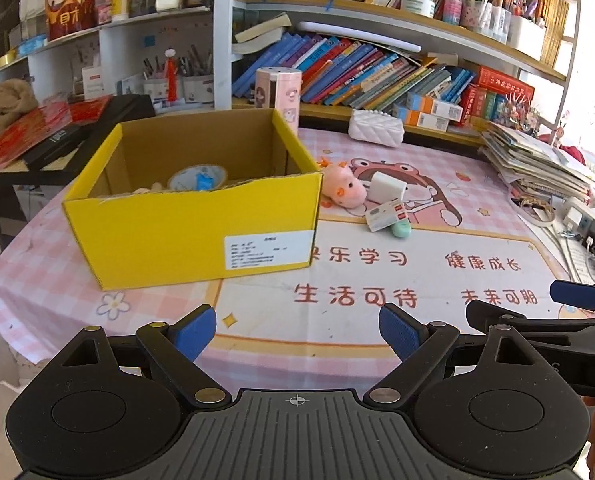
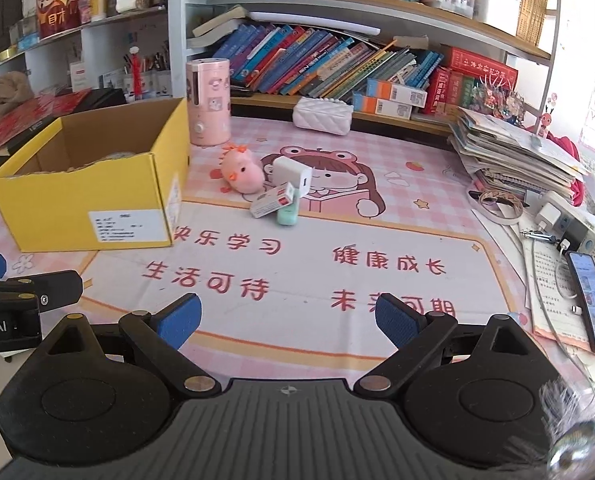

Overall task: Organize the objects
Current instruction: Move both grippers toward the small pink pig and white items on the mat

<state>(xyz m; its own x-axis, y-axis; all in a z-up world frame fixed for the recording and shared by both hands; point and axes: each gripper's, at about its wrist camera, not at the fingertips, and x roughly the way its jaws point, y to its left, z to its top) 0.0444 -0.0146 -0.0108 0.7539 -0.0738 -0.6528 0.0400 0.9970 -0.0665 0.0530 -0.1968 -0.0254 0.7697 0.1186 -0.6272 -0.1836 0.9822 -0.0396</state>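
A yellow cardboard box stands open on the pink table mat, holding a tape roll and other small items; it also shows in the right wrist view. Right of it lie a pink plush toy, a white charger block, a small white-and-red carton and a mint green object. My left gripper is open and empty over the mat's near edge. My right gripper is open and empty beside it.
A pink cylinder canister stands behind the box. A white quilted pouch lies at the back. A stack of booklets, a power strip and a phone sit at the right. Bookshelves rise behind the table.
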